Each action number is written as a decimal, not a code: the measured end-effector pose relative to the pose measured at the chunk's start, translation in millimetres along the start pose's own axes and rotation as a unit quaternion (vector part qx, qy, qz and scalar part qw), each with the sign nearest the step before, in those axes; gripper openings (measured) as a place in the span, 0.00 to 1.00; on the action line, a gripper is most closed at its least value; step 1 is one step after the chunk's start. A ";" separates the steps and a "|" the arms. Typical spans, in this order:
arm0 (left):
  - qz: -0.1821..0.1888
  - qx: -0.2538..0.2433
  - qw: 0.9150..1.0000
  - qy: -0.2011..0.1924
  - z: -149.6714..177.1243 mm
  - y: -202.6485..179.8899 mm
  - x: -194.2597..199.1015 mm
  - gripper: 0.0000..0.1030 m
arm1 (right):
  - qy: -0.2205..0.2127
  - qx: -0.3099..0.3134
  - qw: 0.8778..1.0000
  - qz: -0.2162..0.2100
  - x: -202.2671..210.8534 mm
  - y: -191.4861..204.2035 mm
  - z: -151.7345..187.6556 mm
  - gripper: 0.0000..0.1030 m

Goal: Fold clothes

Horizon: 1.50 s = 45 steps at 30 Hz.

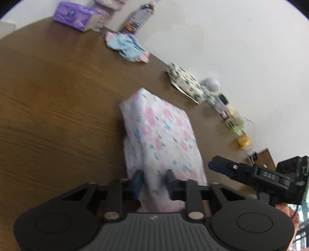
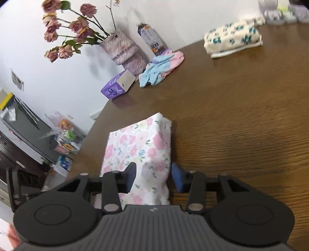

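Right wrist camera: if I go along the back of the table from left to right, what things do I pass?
Purple tissue box → fuzzy vase of dried roses → blue and pink cloth → folded cream cloth with teal flowers. The bottle is left out: it stands behind the blue and pink cloth.

The left wrist view was motion-blurred throughout; the print on the floral garment [image 1: 162, 133] was smeared. The near end of that garment was hidden behind the left gripper [image 1: 154, 182] body. The small items along the wall [image 1: 229, 114] were too blurred to identify. The bottle [image 1: 142, 16] was cut off by the top edge, and its label was unreadable. The right gripper [image 1: 218, 166] was cut off by the frame edge, so its jaw gap could not be judged there. In the right wrist view, the clutter on the low shelf [image 2: 65, 139] was too small to identify.
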<state>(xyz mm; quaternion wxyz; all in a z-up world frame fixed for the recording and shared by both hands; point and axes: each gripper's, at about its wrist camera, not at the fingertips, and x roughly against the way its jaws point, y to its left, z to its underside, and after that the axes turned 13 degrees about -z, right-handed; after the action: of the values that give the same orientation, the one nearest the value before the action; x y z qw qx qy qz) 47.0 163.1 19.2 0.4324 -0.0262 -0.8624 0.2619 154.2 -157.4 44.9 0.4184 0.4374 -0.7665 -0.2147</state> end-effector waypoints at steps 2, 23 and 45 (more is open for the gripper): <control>0.010 0.001 1.000 0.005 3.5 -2.8 0.6 0.14 | -0.006 0.008 1.000 0.009 7.2 0.4 3.7 0.40; 0.053 -0.137 0.989 -0.022 33.4 -71.0 9.4 0.43 | -0.062 0.103 0.990 0.074 96.6 -11.4 48.1 0.43; -0.011 -0.418 0.903 -0.094 4.2 -39.1 -13.0 0.25 | 0.024 0.292 0.955 0.053 17.2 38.6 79.2 0.35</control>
<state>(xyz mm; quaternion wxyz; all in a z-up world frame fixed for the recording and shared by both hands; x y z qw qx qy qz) 59.0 124.1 26.2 0.3009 -0.1705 -0.9298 -0.1262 65.0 -154.6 35.4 0.3016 0.5045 -0.8074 0.0509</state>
